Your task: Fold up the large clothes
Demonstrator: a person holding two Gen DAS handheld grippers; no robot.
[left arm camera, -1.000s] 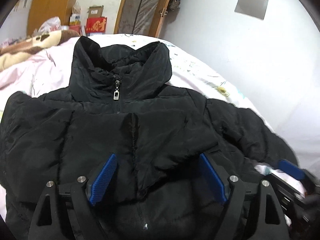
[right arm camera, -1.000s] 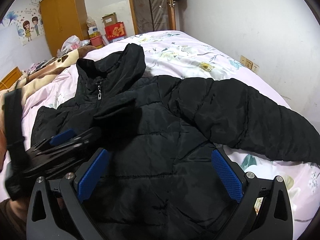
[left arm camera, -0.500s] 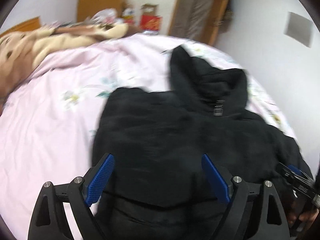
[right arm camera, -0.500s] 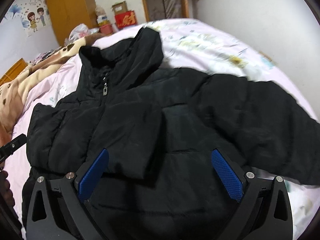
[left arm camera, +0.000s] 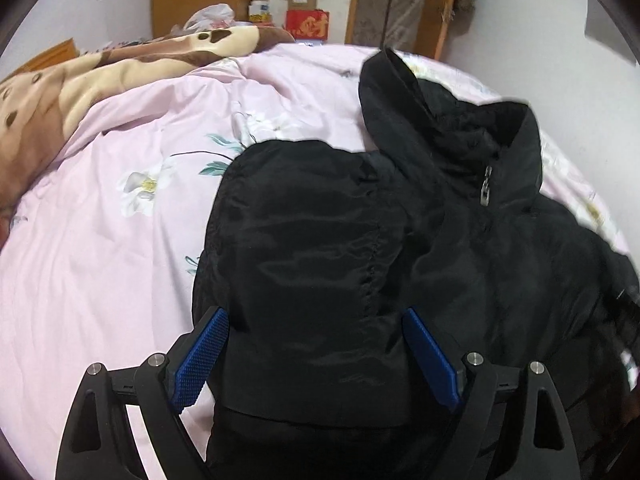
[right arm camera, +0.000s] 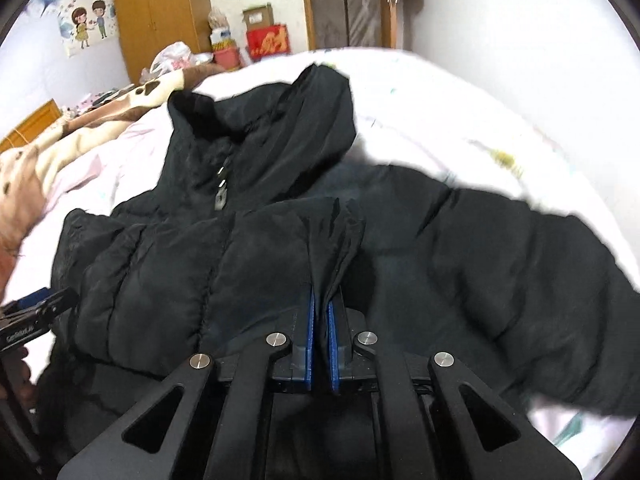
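Since half a second ago the right gripper (right arm camera: 320, 312) has clamped a fold of the black jacket (left arm camera: 360, 248) — spread on the pink bed (left arm camera: 100, 240) — while the left gripper (left arm camera: 316, 348) hangs wide open above it.

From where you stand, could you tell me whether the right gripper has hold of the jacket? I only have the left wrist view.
Observer: Yes, the right gripper is shut on a pinched fold of the black jacket.
Operator: Thank you. Is the sleeve on that side folded in?
Observer: No, the sleeve lies spread out across the bed.
Operator: And how does my left gripper look from there?
Observer: Only its tip shows at the picture's left edge, beside the jacket.
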